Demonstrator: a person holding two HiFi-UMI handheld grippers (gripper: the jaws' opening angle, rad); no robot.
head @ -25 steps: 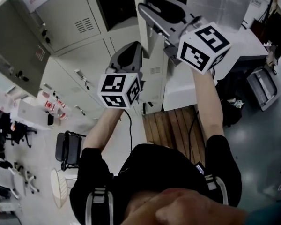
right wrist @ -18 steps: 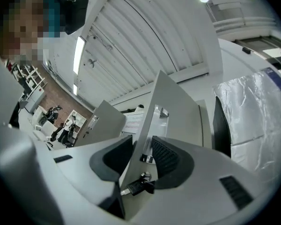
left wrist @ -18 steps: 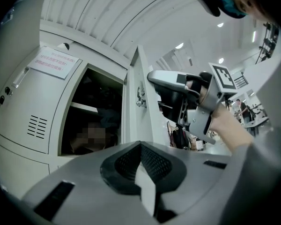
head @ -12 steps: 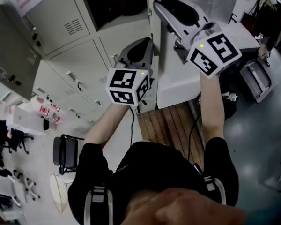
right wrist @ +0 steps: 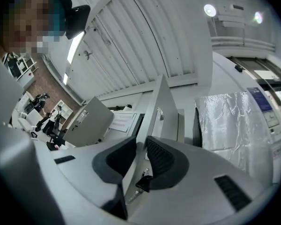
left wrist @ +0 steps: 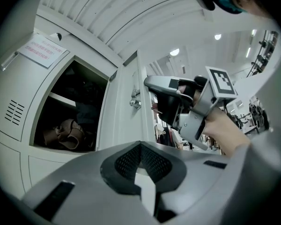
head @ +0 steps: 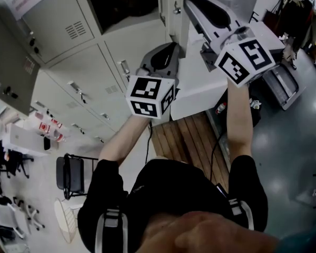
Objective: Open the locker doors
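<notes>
Nearest the camera, the left gripper has its jaws pressed together on nothing. It hangs near the centre of the head view, apparently parked clear of the work. Up at one o'clock the right gripper straddles the free edge of the open locker door. Its jaws are closing with the panel between them but are not yet plainly clamped; the hold looks chosen so the door can be swung wider. The door stands edge-on beside the dark top compartment at twelve o'clock. Closed locker doors run off toward nine. Only the right gripper view shows the panel threaded between the pads. Only the left gripper view looks into the compartment, where a brownish, bag-like item lies; the head view gives only blackness there.
</notes>
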